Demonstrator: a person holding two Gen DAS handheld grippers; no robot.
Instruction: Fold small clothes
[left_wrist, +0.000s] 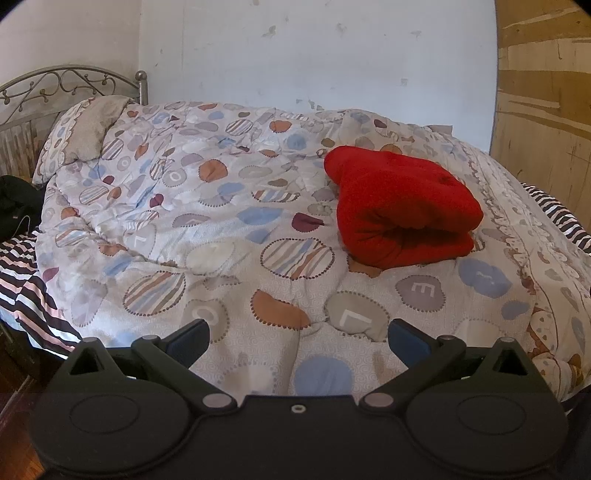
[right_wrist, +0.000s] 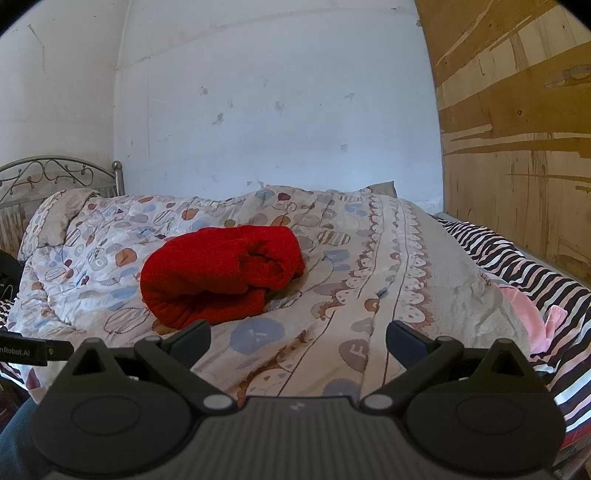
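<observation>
A red knitted garment (left_wrist: 400, 206) lies folded into a thick bundle on the patterned quilt (left_wrist: 221, 229). In the right wrist view the same red garment (right_wrist: 218, 271) sits left of centre on the quilt (right_wrist: 332, 295). My left gripper (left_wrist: 298, 338) is open, held back from the bundle and to its left, with nothing between its fingers. My right gripper (right_wrist: 298, 338) is also open and empty, a short way in front of the bundle and to its right.
A metal headboard (left_wrist: 70, 83) and a pillow (left_wrist: 88, 127) are at the far left. A striped sheet (right_wrist: 535, 273) with a pink cloth (right_wrist: 528, 310) lies at the right, beside a wooden panel (right_wrist: 517, 129). A dark item (left_wrist: 16, 206) rests at the left edge.
</observation>
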